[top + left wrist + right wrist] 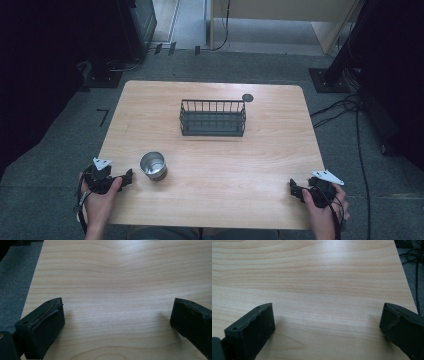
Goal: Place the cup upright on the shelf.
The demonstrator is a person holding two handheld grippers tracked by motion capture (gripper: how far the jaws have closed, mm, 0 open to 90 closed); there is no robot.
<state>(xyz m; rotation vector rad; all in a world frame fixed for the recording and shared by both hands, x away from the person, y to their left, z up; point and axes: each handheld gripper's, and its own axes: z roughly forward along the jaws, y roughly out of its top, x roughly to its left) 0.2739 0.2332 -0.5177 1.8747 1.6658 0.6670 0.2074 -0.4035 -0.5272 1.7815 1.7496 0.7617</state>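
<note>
A shiny metal cup (153, 166) stands upright on the wooden table (210, 155), near its front left. A dark wire basket (213, 118) sits empty at the table's middle back. My left gripper (128, 178) rests near the front left corner, just left of the cup and apart from it. In the left gripper view its jaws (117, 315) stand wide apart over bare wood. My right gripper (294, 189) lies at the front right corner, held by a hand. Its own view (328, 316) shows the jaws spread with nothing between them.
A small dark round disc (247, 97) lies on the table behind the basket's right end. Grey carpet (350, 140) surrounds the table, with cables (345, 107) and a stand base (327, 80) at the right and dark equipment (120, 40) at the back left.
</note>
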